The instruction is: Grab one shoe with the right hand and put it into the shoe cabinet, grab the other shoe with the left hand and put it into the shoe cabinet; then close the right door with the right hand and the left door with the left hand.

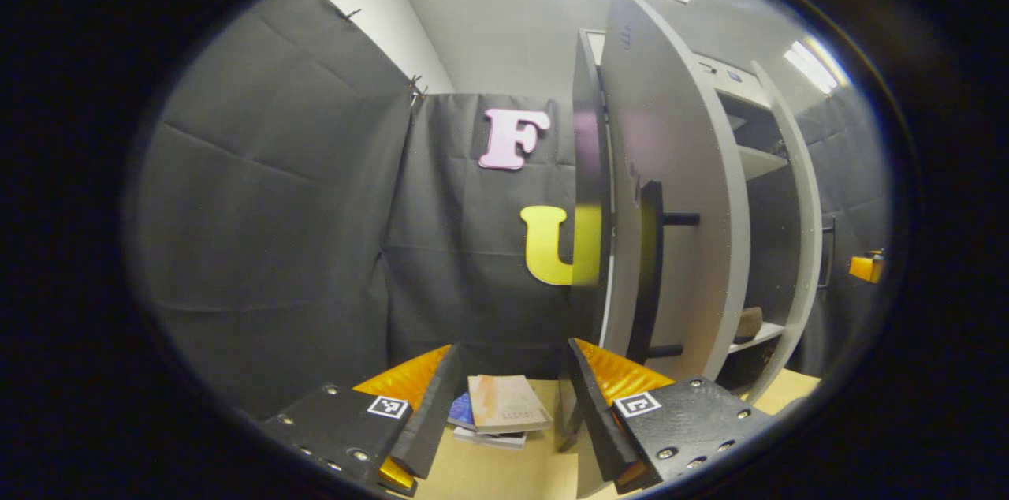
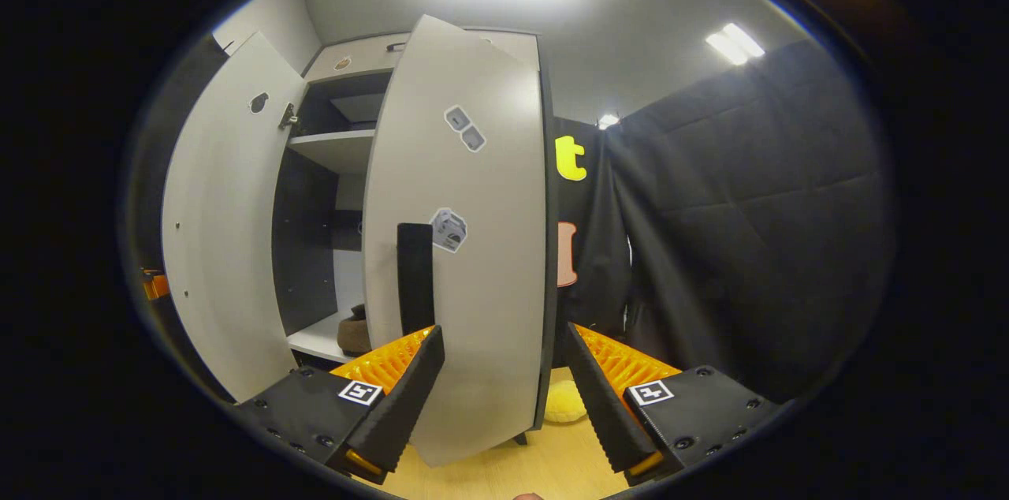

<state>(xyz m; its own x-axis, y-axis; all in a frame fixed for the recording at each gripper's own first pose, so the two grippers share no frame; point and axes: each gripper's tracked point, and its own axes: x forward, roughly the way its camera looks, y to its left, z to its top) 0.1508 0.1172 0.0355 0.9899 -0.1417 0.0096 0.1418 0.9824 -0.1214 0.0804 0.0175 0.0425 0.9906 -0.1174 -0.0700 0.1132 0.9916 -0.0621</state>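
Right gripper [image 2: 501,374] is nearest, jaws spread wide with nothing held, straddling the lower edge of the right door [image 2: 461,248] of the shoe cabinet [image 2: 347,149], with the door's black handle [image 2: 415,279] just above one finger. Left gripper [image 1: 511,393] is likewise wide open and empty, just outside the cabinet's left door [image 1: 674,192], near its handle [image 1: 650,271]. Both doors stand ajar; one shoe [image 2: 353,330] sits on the cabinet's lower shelf [image 2: 319,338]. Risks: a push near the door's bottom edge may slip off; a finger could catch the handle; swinging both doors together could pinch a gripper in the cabinet's gap. The second shoe is hard to confirm, since the doors hide most of the cabinet interior. A yellow thing [image 2: 566,403] on the floor behind the right door is cut off. A stack of books [image 1: 498,409] lies on the floor left of the cabinet.
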